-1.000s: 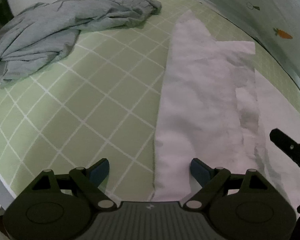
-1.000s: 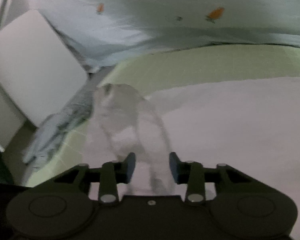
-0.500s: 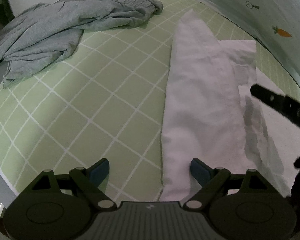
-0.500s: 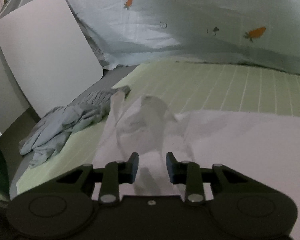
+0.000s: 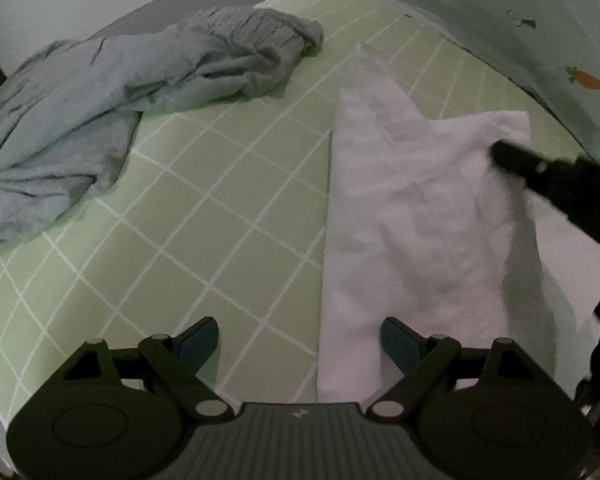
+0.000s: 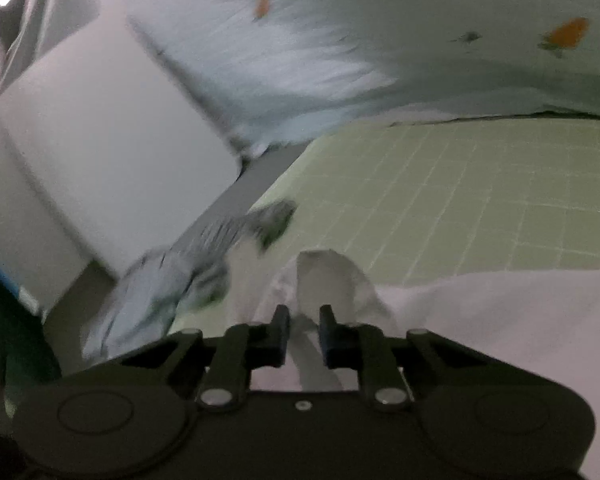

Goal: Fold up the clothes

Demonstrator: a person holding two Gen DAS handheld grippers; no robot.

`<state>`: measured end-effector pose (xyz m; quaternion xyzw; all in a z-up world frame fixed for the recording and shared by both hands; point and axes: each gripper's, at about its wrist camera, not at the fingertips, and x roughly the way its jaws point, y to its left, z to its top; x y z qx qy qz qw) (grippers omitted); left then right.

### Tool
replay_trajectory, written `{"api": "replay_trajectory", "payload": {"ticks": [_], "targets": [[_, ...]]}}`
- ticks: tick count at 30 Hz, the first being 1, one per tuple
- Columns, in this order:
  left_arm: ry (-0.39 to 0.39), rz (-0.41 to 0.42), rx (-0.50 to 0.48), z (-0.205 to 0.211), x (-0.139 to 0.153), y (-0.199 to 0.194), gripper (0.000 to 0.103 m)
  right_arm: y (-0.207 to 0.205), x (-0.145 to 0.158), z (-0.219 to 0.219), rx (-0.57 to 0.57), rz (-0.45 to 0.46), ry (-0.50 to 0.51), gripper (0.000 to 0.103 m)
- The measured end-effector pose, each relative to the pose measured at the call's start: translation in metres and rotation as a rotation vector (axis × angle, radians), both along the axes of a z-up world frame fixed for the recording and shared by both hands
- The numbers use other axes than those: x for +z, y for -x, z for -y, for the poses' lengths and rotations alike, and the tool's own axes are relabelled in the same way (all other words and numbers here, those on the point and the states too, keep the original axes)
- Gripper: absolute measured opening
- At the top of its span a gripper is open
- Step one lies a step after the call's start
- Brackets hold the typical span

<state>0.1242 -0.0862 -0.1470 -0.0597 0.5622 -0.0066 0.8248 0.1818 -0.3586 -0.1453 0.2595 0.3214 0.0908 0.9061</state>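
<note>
A white garment [image 5: 412, 216] lies on the green checked bed sheet [image 5: 220, 208], its left part folded into a long strip. My left gripper [image 5: 300, 340] is open and empty, low over the garment's near left edge. My right gripper [image 6: 304, 334] is shut on a bunched fold of the white garment [image 6: 328, 276] and holds it raised; it shows in the left wrist view [image 5: 500, 152] as a dark arm over the garment's far right corner.
A crumpled grey garment [image 5: 132, 92] lies at the far left of the bed, also in the right wrist view [image 6: 188, 280]. A pale duvet with carrot print [image 6: 420, 48] lies along the far side. A white headboard panel [image 6: 100, 160] stands at left.
My right gripper has carried the white fold farther across the garment, toward the far side. The left gripper has stayed open and backed off slightly.
</note>
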Motion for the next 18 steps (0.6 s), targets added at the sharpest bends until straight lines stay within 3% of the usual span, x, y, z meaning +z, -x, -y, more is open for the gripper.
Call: {"api": "replay_trajectory", "payload": {"ticks": [1,6,8,11,16,18], "targets": [[0.005,-0.002,0.008,-0.001,-0.002,0.001,0.089,-0.003,-0.003,0.008,-0.056,-0.020,-0.012,0.003],[-0.016,0.020,-0.013,0.002,-0.004,0.007,0.089,-0.004,-0.014,0.019,-0.113,-0.098,0.069,0.003],[-0.015,0.021,-0.011,0.002,-0.003,0.008,0.089,0.007,-0.004,0.015,-0.147,-0.097,0.120,0.013],[0.004,0.019,-0.006,0.000,-0.001,0.008,0.089,0.030,0.010,0.005,-0.161,-0.037,0.123,0.015],[0.027,0.012,0.004,-0.007,0.000,0.011,0.089,0.056,0.015,-0.018,-0.037,0.004,0.037,0.022],[0.033,0.010,0.008,-0.009,0.000,0.015,0.089,0.056,0.005,-0.030,0.041,-0.026,0.014,0.033]]}}
